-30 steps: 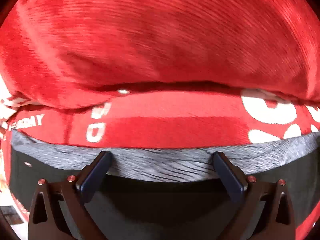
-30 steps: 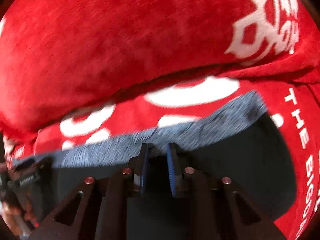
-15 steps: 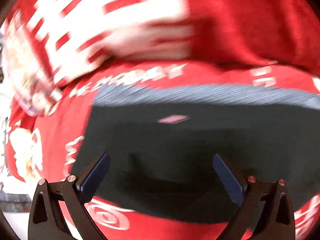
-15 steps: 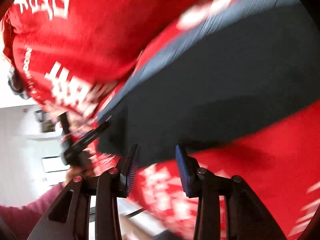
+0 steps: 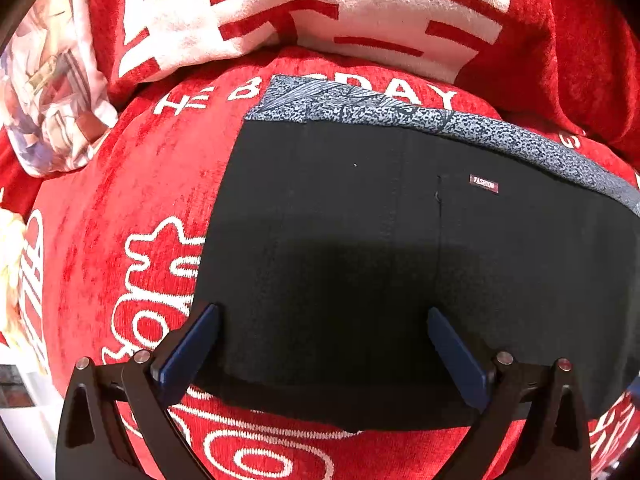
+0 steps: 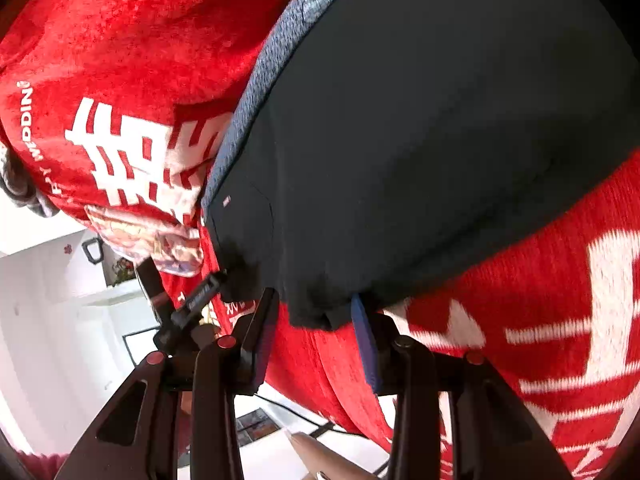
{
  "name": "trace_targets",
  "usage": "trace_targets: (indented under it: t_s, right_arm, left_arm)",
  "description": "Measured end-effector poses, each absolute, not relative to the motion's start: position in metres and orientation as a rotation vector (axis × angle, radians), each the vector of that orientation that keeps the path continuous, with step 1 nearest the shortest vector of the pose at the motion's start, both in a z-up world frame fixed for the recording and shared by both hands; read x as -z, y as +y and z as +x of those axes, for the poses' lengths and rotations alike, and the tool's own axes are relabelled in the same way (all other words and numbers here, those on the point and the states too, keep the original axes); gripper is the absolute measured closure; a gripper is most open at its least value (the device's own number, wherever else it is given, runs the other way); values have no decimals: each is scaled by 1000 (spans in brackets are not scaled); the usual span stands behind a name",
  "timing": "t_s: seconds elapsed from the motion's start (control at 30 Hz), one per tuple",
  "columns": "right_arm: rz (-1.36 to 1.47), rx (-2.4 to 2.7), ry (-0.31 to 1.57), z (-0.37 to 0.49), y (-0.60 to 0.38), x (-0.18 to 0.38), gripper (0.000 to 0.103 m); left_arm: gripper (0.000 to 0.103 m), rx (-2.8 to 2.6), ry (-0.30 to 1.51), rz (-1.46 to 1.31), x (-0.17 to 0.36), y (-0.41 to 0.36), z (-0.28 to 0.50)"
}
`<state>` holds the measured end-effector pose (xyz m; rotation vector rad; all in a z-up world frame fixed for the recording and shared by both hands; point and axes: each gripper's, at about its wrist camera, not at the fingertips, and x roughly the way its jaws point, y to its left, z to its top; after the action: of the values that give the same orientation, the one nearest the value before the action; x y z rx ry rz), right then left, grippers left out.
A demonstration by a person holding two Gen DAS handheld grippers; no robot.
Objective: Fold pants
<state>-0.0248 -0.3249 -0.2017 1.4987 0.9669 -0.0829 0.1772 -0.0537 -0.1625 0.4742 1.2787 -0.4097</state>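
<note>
While both hand-held grippers gape empty, the black pants lie folded flat, grey waistband showing.

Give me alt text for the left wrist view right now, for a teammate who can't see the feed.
Black pants with a speckled grey waistband lie flat on a red bedspread with white lettering. The open left gripper hovers over their near edge, blue fingers spread wide, holding nothing. A small label sits below the waistband; a red and white pillow lies beyond.

The pants are showing matt black cloth with a speckled grey knit waistband. The red blanket beneath is looking plush and fuzzy.
</note>
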Motion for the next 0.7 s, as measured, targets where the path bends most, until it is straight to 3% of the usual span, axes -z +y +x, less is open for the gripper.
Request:
trace_targets:
  t_s: [0.03,0.07,0.1,0.23,0.37,0.43,0.57,0.7]
  right_arm:
    - [1503,94,963,-19,-327,202,62]
    - [1505,118,965,-14,-331,202,69]
    - [1501,145,981,-8,-333,202,95]
    - [1373,190,993,-13,-328,181,95]
    - [1400,249,1029,-40,-318,200,98]
    - [1389,262,1040,-45,-320,193,93]
    - [1180,271,1089,-49,-335,150,88]
    - [914,367,1112,-37,-364,126,86]
  left_arm:
    - [0,412,1281,474,162,-54,177]
    - [0,414,1285,472,161,-53,176]
    - [0,417,1288,471,161,-53,176]
    - [0,443,1274,479,163,-51,176]
    - [0,411,1286,512,156,-57,174]
    - [0,426,1283,532,142,-64,163]
    - [0,565,1250,517,110,-96,121]
    - [0,695,1273,488,114,-154,76]
